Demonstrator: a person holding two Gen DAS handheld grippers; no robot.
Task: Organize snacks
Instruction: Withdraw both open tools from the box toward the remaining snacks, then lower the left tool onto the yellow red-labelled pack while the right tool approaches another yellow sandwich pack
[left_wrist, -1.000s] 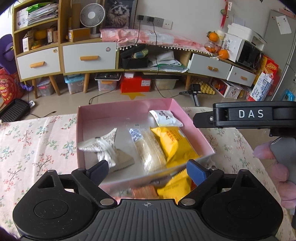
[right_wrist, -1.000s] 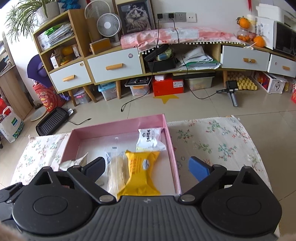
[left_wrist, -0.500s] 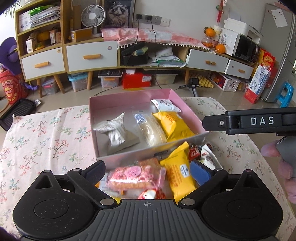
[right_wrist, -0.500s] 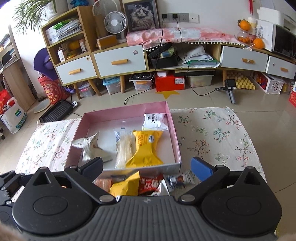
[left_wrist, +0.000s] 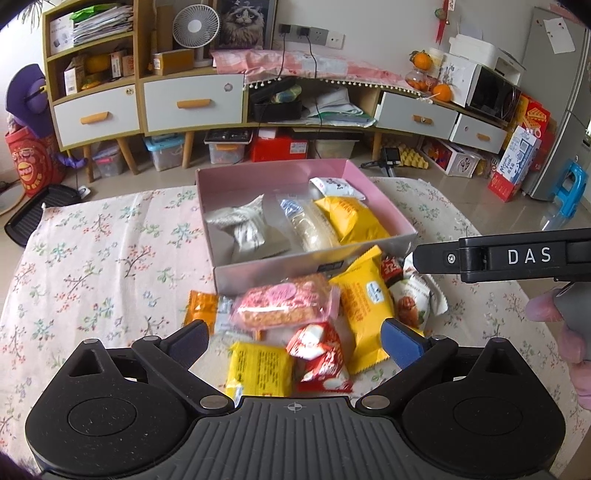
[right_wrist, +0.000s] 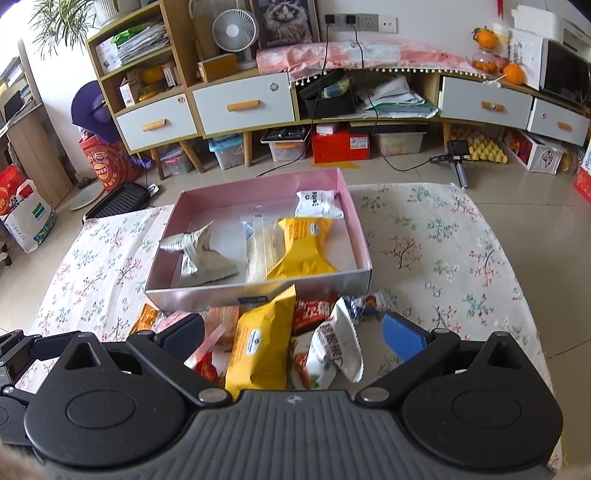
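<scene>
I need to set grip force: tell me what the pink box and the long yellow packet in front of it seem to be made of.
Pink box: likely paperboard, thin straight walls, matte pink inside, a silvery sheen on the outer front wall. Long yellow packet: probably glossy plastic film, given its crinkles, highlights and serrated sealed end; its contents are hidden.

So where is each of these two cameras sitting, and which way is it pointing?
Left wrist: on the left gripper, looking forward and down over loose snacks at the pink box; the right gripper and fingers show.
Right wrist: on the right gripper, looking forward and down at the box; the left gripper's edge shows.
Shared: box, yellow packet, flowered cloth, cabinets behind.
</scene>
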